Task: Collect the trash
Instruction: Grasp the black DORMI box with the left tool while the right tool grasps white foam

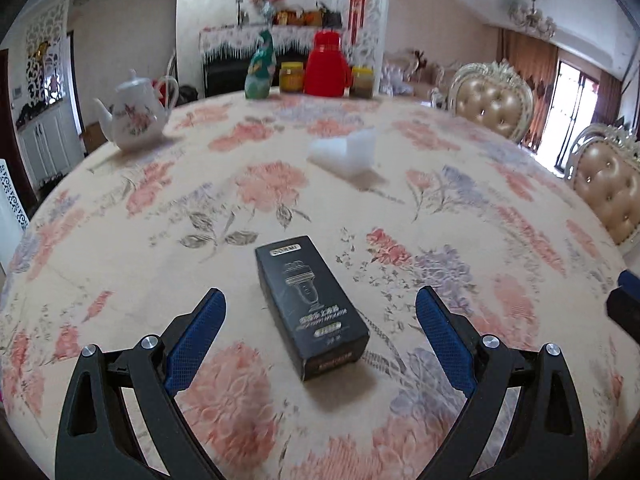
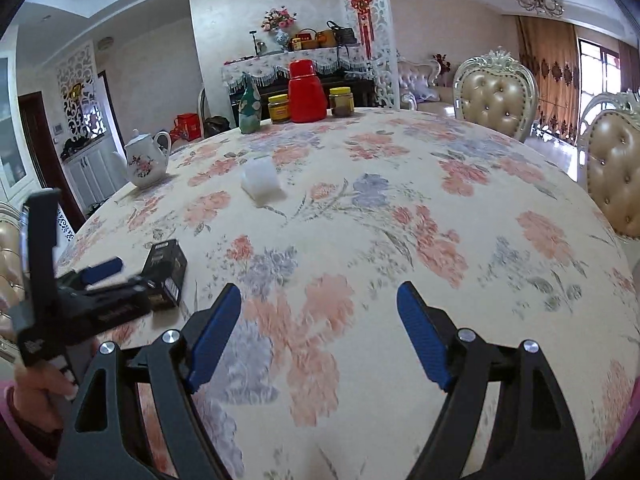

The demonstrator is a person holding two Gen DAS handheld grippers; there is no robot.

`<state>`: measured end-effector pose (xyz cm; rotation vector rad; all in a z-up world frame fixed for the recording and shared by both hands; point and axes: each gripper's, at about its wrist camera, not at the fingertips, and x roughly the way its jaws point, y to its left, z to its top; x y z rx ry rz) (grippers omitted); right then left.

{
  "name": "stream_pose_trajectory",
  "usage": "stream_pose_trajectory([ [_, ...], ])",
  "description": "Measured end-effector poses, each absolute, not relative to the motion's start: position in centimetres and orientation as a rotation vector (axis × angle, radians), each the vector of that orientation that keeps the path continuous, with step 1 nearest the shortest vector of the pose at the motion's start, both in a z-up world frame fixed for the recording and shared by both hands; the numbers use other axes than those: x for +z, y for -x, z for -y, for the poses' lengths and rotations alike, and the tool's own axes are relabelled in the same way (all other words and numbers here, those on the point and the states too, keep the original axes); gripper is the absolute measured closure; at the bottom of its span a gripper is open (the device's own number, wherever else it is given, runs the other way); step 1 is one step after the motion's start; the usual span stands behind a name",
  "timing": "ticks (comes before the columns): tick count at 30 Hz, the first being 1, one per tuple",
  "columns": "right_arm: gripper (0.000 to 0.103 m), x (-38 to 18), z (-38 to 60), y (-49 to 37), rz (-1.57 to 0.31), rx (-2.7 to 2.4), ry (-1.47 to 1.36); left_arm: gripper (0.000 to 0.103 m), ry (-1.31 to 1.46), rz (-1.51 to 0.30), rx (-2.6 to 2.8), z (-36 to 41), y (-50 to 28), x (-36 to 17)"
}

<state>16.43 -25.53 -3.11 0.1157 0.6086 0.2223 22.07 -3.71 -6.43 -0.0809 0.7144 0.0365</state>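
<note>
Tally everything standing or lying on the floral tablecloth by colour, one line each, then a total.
White: 2, teapot and foam block
Black: 1, carton
Red: 1, flask
Green: 1, figurine
Yellow-lidded: 2, jars
Total: 7

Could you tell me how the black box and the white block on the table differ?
The black box is dark and printed; the white block is plain and pale. The box lies near, between the open left gripper fingers, untouched; the block sits farther off, mid-table, clear of both grippers. The box is a long flat carton; the block looks stubby and wedge-like. Both rest on the floral cloth.
</note>
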Motion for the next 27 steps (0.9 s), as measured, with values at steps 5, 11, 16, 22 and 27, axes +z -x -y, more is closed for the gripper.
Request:
stream_pose_trajectory([
  [5, 0.025, -3.5, 24.7, -19.7, -0.637, 0.246, -0.083, 0.014, 0.084, -0.797, 0.049, 3.5, -24.2, -7.9],
  [11, 0.025, -5.0, 21.8, -25.6, -0.702, 0.304, -0.04, 0.066, 0.158, -0.832, 0.017, 1.4, -24.7, -8.6],
  [16, 0.025, -6.0, 18.3, -31.3, -0.732, 0.363, -0.028, 0.066, 0.145, -0.701, 0.06, 0.1, -23.6, -7.0],
  [22, 0.025, -7.0, 13.7, -38.1, -0.766, 0.382, 0.009, 0.066, 0.092, -0.605, 0.152, -1.2, -23.6, -5.6],
  [27, 0.025, -7.1, 10.6, -43.0, -0.795, 0.406, 0.001, 0.066, 0.094, -0.605, 0.176, -1.9, -24.2, -5.5],
])
